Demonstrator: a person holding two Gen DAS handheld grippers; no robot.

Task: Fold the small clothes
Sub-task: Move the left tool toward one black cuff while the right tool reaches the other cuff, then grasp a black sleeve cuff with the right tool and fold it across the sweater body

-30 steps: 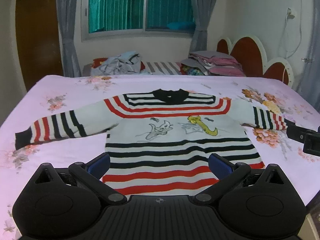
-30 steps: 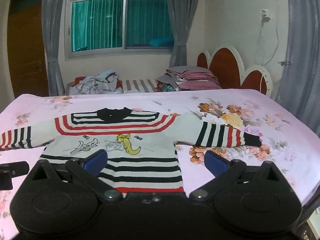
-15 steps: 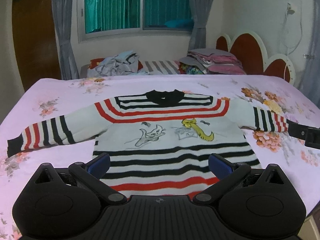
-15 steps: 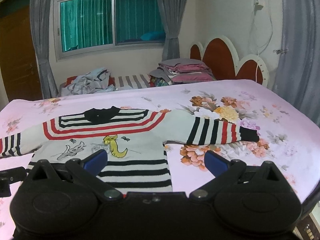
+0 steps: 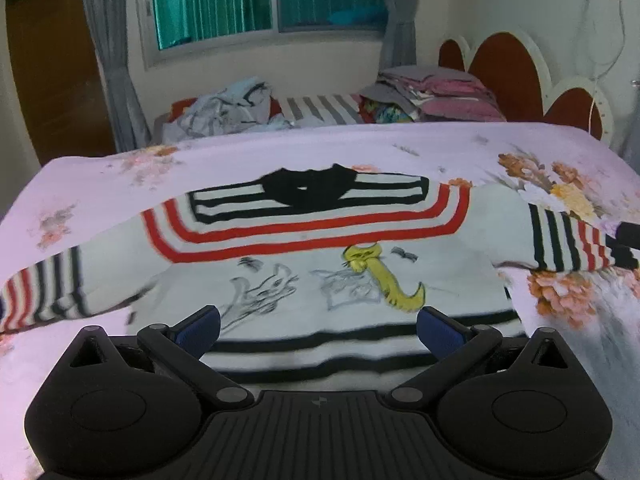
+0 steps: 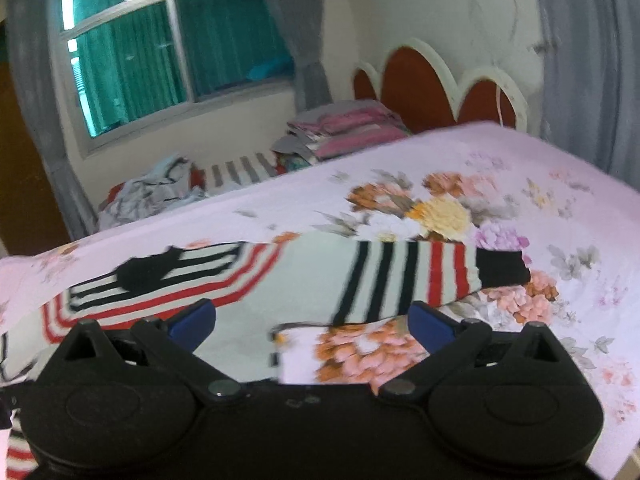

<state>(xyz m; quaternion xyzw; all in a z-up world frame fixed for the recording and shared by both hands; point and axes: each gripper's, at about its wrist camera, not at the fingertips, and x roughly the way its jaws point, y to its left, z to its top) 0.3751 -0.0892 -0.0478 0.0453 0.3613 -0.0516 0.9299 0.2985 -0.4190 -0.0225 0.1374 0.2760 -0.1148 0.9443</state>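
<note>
A striped sweater (image 5: pixel 320 264) lies spread flat, front up, on the bed (image 5: pixel 280 152). The left hand-held gripper (image 5: pixel 318 330) hovers over the sweater's lower body, wide open and empty. The right hand-held gripper (image 6: pixel 310 328), likewise wide open and empty, hovers by its right sleeve (image 6: pixel 420 276).

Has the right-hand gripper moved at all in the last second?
Yes. The right gripper has swung rightward and closer: against the sweater lying on the bed, its open jaws now frame the striped right sleeve instead of the body.
</note>
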